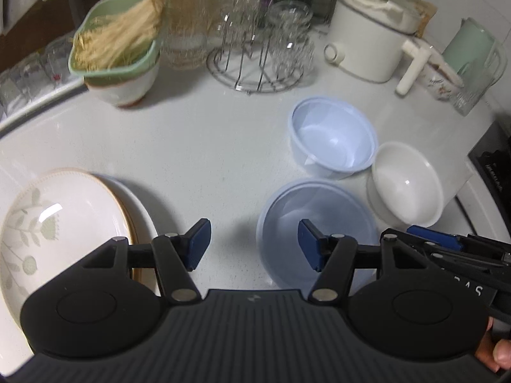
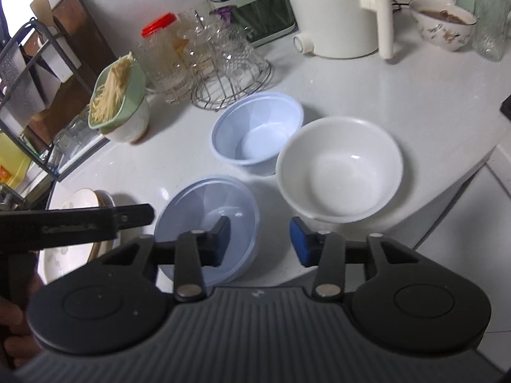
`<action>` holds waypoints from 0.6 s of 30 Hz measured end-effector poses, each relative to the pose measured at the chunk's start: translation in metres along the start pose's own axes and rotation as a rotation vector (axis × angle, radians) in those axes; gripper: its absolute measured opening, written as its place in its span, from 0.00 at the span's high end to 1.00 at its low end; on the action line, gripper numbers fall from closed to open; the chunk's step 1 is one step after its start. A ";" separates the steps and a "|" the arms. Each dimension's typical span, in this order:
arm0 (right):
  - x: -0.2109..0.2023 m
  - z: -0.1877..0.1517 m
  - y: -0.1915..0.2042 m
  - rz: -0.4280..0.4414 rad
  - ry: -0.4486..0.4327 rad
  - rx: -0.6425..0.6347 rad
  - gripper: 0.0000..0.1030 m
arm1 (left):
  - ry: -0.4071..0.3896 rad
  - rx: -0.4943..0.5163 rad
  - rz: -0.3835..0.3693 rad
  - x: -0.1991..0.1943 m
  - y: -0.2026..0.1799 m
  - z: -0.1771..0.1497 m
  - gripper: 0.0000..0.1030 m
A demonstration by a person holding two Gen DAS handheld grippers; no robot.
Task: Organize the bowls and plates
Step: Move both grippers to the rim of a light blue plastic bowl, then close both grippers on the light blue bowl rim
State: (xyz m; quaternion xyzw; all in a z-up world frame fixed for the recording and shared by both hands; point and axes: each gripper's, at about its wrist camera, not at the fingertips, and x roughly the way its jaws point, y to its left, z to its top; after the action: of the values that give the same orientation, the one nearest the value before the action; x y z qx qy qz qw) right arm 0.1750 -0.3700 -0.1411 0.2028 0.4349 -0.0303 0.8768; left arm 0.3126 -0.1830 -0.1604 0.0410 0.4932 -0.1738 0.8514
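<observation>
Left gripper (image 1: 254,245) fingers apart, empty.

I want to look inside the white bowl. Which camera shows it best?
The right wrist view: the white bowl sits whole and near the middle, its empty inside facing the camera. The left wrist view shows it small and squashed near the right side.

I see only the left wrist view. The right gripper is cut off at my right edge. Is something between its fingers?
Observer: No. The right gripper is open, with nothing between its pads.
Operator: What is under it?
Observer: It hovers partly over the nearer pale blue translucent plastic bowl; the white ceramic bowl lies just ahead, to the right.
Operator: The small patterned ceramic bowl at the back is blurred for me. Is it empty?
Observer: No, it holds something brown.
</observation>
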 end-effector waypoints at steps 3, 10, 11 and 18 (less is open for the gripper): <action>0.010 -0.003 0.001 0.005 0.018 -0.007 0.69 | 0.026 -0.030 -0.007 0.012 0.004 -0.004 0.44; 0.024 -0.004 0.002 0.039 0.045 -0.003 0.79 | 0.061 -0.056 -0.043 0.024 0.005 -0.009 0.65; 0.026 -0.004 0.002 0.045 0.050 0.000 0.80 | 0.064 -0.070 -0.064 0.024 0.005 -0.009 0.69; 0.031 0.001 0.004 0.061 0.073 0.012 0.81 | 0.058 -0.084 -0.063 0.019 0.006 -0.005 0.70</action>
State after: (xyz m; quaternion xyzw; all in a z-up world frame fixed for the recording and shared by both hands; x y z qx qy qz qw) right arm 0.1954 -0.3626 -0.1631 0.2220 0.4599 0.0013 0.8597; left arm 0.3195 -0.1811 -0.1798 -0.0054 0.5254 -0.1784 0.8319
